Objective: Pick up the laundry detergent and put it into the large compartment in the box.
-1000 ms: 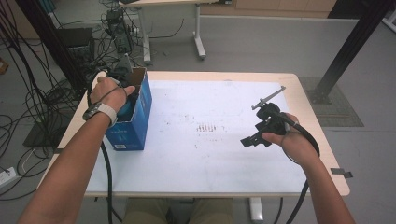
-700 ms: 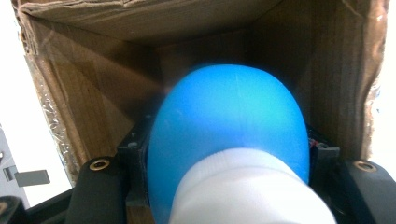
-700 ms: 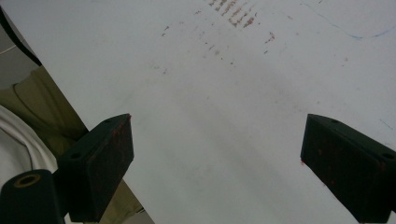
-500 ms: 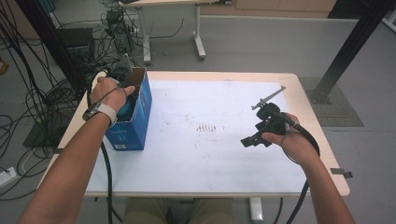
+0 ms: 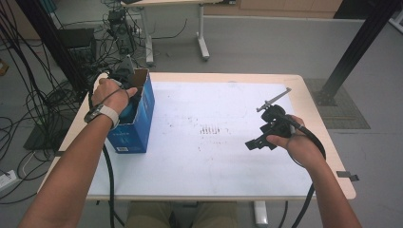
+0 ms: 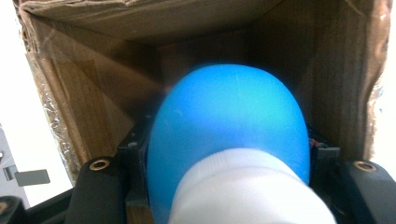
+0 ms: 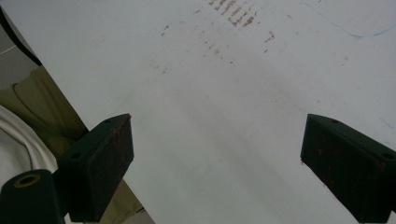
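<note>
Even room light up top, murky close-up on my left camera.

From my high view the white table top (image 5: 223, 142) is evenly lit, shadows under the forearms soft and faint, lines bowing a little at the edges. My left gripper view is dim inside the cardboard box (image 6: 93, 93); the blue and white object (image 6: 233, 140) sits too close, blurred, with blown-out white at both sides. My right gripper view is bright but soft, black pads (image 7: 100, 163) slightly blurred.

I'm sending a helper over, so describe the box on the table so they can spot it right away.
On the white-topped table, look to the left edge: an open blue box stands there, brown cardboard inside. The left claw reaches into it, shut on a blue and white object. It is the only box on the table.
</note>
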Available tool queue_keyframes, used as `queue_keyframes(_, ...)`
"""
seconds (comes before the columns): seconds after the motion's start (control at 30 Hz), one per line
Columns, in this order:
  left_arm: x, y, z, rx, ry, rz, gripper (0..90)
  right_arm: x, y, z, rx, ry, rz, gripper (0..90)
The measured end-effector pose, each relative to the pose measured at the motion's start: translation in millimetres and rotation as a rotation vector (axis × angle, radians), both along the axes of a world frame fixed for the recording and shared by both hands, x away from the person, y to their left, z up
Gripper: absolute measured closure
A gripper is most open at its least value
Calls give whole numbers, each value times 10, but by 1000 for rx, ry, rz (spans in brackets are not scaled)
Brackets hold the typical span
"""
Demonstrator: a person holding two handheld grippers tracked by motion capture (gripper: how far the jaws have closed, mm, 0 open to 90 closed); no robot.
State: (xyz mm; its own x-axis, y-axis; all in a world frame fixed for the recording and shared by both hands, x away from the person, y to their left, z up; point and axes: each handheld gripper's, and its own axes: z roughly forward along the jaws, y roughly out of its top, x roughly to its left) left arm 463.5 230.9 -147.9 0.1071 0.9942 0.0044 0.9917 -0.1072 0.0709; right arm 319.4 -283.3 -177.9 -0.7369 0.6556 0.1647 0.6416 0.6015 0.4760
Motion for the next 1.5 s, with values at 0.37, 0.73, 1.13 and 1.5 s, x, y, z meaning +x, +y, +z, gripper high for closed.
queue_keyframes(0.37, -4, 5, -1, 1, -1, -3, 369, -3, -4, -6, 5, -3, 1, 92)
queue_keyframes(0.73, -9, 3, -4, 1, -4, -4, 369, 0, 1, -10, 5, -1, 1, 92)
queue_keyframes(1.13, -9, 7, -5, 0, -5, -4, 369, 12, 12, -16, 5, 2, 6, 92)
queue_keyframes(1.5, -2, 11, -5, -3, -4, -9, 368, 15, 8, -24, 4, 4, 4, 92)
